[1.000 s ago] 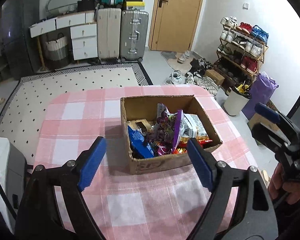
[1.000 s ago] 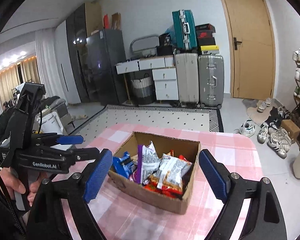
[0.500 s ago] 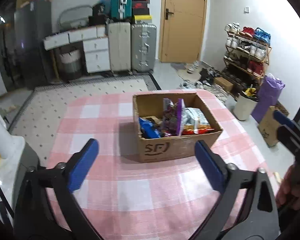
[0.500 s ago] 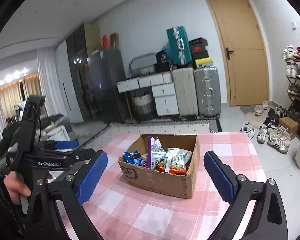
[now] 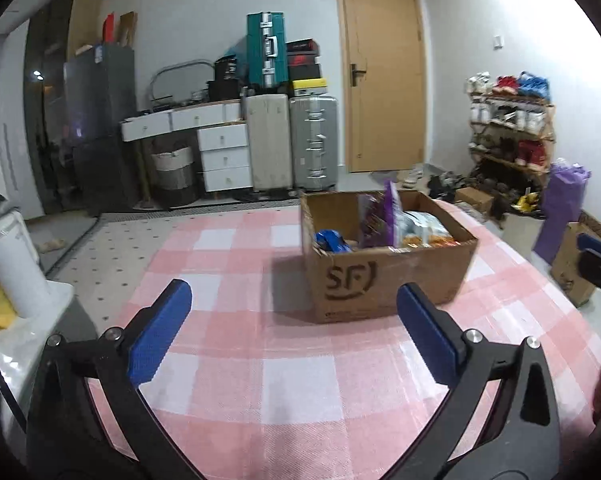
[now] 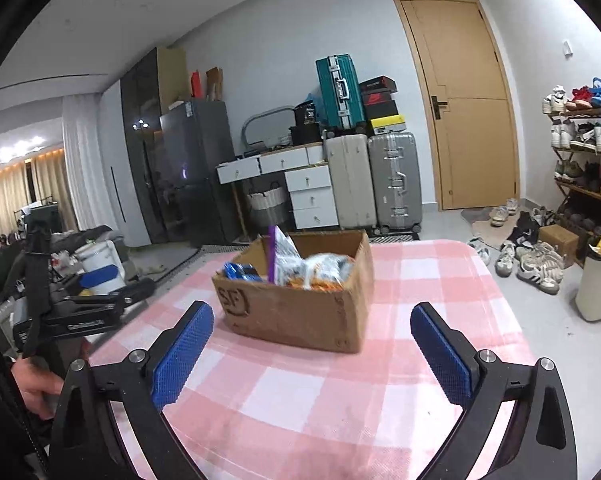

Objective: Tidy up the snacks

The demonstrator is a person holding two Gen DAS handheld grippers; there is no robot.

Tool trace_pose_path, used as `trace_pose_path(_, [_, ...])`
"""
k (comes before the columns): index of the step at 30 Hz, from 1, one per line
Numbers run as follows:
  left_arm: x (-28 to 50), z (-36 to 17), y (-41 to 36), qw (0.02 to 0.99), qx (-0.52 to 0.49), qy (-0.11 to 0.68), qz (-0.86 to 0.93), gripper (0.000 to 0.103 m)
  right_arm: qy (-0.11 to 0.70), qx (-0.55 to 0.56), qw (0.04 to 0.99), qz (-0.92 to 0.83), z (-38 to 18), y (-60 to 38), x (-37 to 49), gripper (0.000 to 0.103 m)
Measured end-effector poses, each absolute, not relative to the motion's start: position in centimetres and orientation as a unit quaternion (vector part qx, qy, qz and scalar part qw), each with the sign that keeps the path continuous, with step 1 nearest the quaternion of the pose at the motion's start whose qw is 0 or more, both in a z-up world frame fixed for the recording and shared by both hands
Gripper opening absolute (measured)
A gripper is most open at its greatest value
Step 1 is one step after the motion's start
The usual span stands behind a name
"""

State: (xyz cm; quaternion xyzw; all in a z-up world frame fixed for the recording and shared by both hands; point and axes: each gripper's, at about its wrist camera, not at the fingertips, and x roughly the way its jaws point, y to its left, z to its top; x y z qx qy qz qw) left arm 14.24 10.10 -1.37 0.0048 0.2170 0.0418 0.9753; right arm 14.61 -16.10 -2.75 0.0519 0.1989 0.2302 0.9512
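A brown cardboard box (image 5: 388, 280) marked SF stands on the pink checked tablecloth (image 5: 292, 380), filled with snack packets (image 5: 384, 220): blue, purple and white-orange ones. In the right wrist view the same box (image 6: 300, 312) sits ahead with its packets (image 6: 296, 264) upright inside. My left gripper (image 5: 296, 332) is open, nothing between its blue pads, well short of the box. My right gripper (image 6: 312, 354) is open too and holds nothing, a little nearer than the box. The left gripper's body (image 6: 80, 312) shows at the left of the right wrist view, held by a hand (image 6: 36, 384).
Suitcases (image 5: 292, 140), white drawers (image 5: 224, 156) and a dark fridge (image 5: 100, 128) line the far wall beside a wooden door (image 5: 380, 96). A shoe rack (image 5: 508, 128) and loose shoes (image 6: 532, 256) stand right. A white container (image 5: 12, 264) sits left of the table.
Both grippers have pulled back from the box and sunk lower, so the box looks smaller and its front face shows. Both pairs of jaws have spread wider.
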Motion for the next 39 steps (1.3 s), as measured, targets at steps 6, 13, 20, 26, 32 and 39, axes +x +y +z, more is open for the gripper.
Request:
trace_pose_path(6, [13.5,-4.1,11.5,0.978,-0.036,0.204,0.029,0.102,0.185,0.013,0.963,0.195,-5.3,-15.5,14.1,0.102])
trace_pose_path(13, [13.3,-6.6,10.5,0.986,0.012,0.159,0.048,0.102,0.166,-0.025,0.966,0.198,-7.8,-14.2,14.0,0.102])
trace_pose_path(20, [12.9,-6.7,10.8,0.986,-0.010,0.159,0.055,0.102,0.187,0.005,0.962,0.198,-8.3,-14.8,15.7,0.102])
trace_pose_path(26, [13.2,-6.9,10.1,0.986,-0.001,0.162,0.046,0.102,0.196,0.010,0.961,0.197,-8.6,-15.0,16.1,0.102])
trace_pose_path(32, [13.7,-7.1,10.5,0.985,-0.003,0.165,0.046,0.102,0.192,-0.003,0.963,0.188,-8.9,-14.5,16.1,0.102])
trace_pose_path(39, [13.1,-6.8,10.8,0.986,-0.002,0.159,0.047,0.102,0.182,-0.013,0.964,0.192,-8.9,-14.2,15.4,0.102])
